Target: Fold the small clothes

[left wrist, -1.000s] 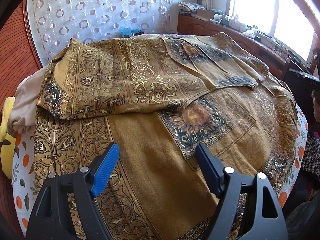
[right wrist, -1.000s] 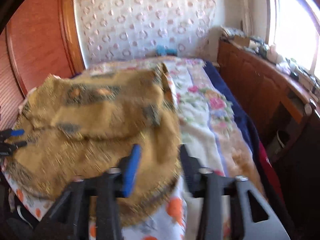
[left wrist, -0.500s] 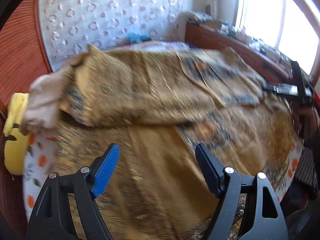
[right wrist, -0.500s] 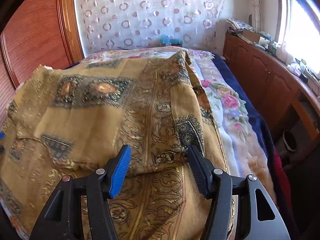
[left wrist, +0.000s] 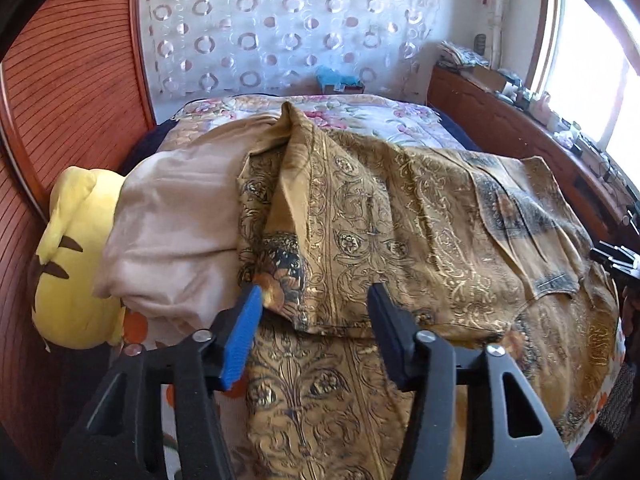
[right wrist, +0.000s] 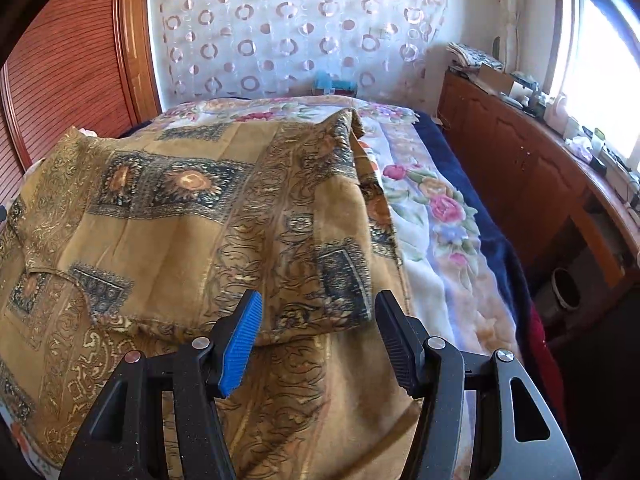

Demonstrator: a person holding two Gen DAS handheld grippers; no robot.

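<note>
Garment [left wrist: 420, 216]: folded edge runs crosswise. Left gripper [left wrist: 316, 334] at edge's left corner, jaws just narrowed, nothing pinched. Right gripper [right wrist: 318, 338] at right corner, half-open, empty.

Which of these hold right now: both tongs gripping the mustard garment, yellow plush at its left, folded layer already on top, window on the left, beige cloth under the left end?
1. Both tongs grip the mustard garment. False: the left tongs and right tongs stand open around the folded edge, pads not pressing.
2. A yellow plush lies left of the garment. True.
3. A folded layer lies on top. True.
4. The window is on the left. False: it is on the right.
5. A beige cloth sticks out at the left end. True.
</note>
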